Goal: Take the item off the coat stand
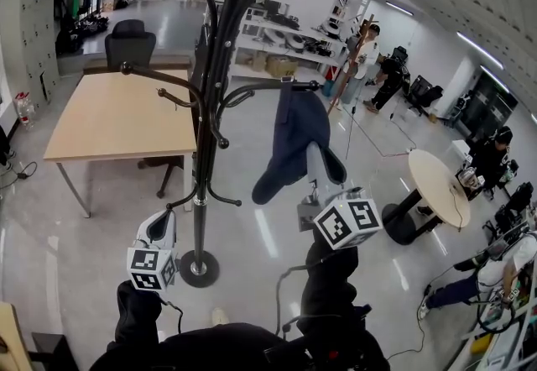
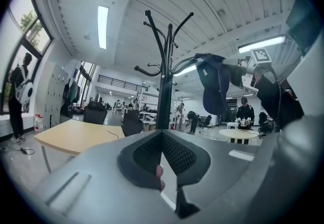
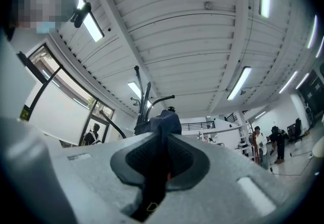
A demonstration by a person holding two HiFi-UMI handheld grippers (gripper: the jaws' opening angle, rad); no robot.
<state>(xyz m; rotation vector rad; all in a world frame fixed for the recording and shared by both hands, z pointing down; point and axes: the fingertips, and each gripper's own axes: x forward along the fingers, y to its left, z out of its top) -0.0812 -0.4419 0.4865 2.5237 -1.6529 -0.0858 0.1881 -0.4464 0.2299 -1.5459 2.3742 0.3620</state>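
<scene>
A black coat stand (image 1: 207,122) rises in the middle of the head view. A dark blue cloth item (image 1: 294,134) hangs from one of its right-hand hooks (image 1: 289,84). My right gripper (image 1: 323,172) is shut on the item's lower part, right of the pole. In the right gripper view the blue cloth (image 3: 161,126) runs from between the pads up to the ball-tipped hook (image 3: 171,110). My left gripper (image 1: 158,222) sits low, left of the pole, apart from the item. In its own view its pads (image 2: 177,154) meet at the tips with nothing held, and the stand (image 2: 163,91) is straight ahead.
The stand's round base (image 1: 199,269) rests on the glossy floor near my feet. A wooden table (image 1: 117,117) with an office chair (image 1: 130,42) stands at the left. A round table (image 1: 436,180) and several people are at the right. Shelves stand behind the stand.
</scene>
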